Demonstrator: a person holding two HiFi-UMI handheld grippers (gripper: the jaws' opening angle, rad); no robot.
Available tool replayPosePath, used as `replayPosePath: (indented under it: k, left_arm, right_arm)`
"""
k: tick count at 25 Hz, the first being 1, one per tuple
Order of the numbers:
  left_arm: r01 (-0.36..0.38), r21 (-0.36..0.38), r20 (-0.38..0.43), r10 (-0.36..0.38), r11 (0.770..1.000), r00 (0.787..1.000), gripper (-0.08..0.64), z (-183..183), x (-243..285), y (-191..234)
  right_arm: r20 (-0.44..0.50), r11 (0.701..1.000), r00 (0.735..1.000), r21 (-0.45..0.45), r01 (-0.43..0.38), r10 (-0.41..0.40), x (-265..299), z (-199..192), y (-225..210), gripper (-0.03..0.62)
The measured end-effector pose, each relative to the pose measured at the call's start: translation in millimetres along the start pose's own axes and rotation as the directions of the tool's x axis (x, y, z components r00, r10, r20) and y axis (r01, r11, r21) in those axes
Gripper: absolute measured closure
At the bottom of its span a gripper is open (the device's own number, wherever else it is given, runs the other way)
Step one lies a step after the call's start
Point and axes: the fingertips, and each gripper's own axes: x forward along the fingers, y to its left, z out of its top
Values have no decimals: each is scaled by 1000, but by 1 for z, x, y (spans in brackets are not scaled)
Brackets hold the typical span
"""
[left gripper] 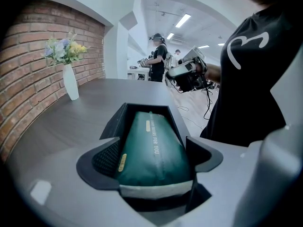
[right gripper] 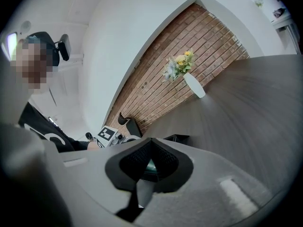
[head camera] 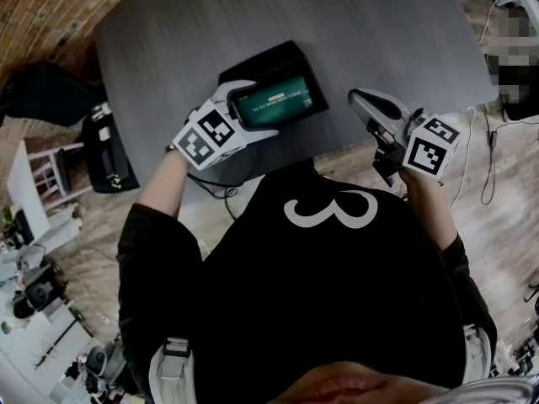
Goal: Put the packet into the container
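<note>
While spread nearly full width, bears with left gripper (left gripper: 154, 148) pads on both flanks of green packet (head camera: 276, 103), near end only. Nothing else between jaws. Packet body lying lengthwise in black container (left gripper: 117, 121), printed face up. Container seated on grey table (head camera: 253, 15), near front edge. Right gripper (right gripper: 149, 145): jaws brought together, tips meeting, nothing gripped; held at table's front edge, well apart from container. White vase (left gripper: 71, 82) with flowers standing farther along table, beside brick wall (left gripper: 28, 79).
</note>
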Motion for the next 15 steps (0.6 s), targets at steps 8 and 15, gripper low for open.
replayPosePath:
  k: [8,15]
  left_arm:
    - [-40,-61,59,44,997,997,40,5,-11,4]
    - [-125,-191,147,155,973,977,104,20,-30,9]
  right_arm:
    - [-17,1000,1000,-15,-19,19,2,0,8,591]
    - [17,998,1000,-54,-13,14,-11,4,17,591]
